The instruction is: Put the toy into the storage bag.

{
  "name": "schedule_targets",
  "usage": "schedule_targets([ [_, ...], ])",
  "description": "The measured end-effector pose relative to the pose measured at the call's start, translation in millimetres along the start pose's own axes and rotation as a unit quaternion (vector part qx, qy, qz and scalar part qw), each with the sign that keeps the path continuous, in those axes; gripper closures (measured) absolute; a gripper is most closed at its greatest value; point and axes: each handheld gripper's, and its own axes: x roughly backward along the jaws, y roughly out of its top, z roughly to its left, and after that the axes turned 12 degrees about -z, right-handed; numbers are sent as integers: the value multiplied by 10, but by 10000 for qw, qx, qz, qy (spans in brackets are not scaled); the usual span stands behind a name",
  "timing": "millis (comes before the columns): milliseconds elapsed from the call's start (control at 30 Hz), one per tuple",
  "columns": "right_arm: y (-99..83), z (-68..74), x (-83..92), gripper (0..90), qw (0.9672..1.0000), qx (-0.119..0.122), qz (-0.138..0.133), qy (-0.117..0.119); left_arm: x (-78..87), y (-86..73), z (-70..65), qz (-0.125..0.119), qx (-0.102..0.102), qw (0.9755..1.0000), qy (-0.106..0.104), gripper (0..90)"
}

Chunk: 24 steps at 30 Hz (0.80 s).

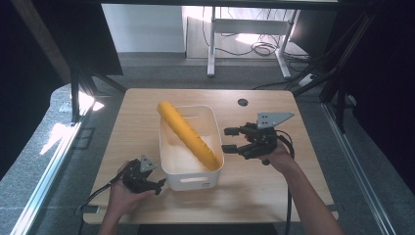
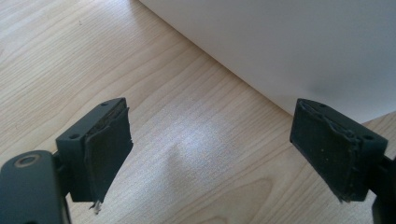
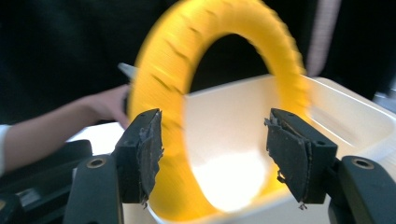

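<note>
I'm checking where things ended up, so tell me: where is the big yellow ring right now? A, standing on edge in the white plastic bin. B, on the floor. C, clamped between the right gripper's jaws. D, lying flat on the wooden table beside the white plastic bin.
A: the big yellow ring stands on edge in the white plastic bin, while the right gripper is open beside it.

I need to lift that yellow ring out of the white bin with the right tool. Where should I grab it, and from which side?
Probably the raised far arc of the yellow ring, which leans above the far-left rim of the white bin. It stands clear of the walls, so the open right tool could come from above, one pad inside the hoop, one outside. The lower end sits down against the near-right corner, harder to reach.
</note>
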Motion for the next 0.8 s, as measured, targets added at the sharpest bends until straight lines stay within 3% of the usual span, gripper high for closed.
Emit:
schedule_targets([
  [200, -288, -69, 343, 365, 9968, 1, 31, -799, 1, -1, 3, -1, 7, 10000, 24, 129],
  [367, -545, -129, 528, 366, 9926, -119, 81, -1209, 7, 0, 5, 6, 20, 10000, 36, 129],
  [500, -681, -171, 590, 372, 9894, -211, 259, -1412, 4, -1, 3, -15, 25, 10000, 36, 129],
  [633, -744, -182, 570, 373, 9887, -198, 375, -1438, 4, -1, 4, -16, 14, 10000, 38, 129],
  [800, -755, -166, 534, 351, 9873, -144, 334, -1544, 4, 0, 7, -32, 14, 10000, 28, 129],
])
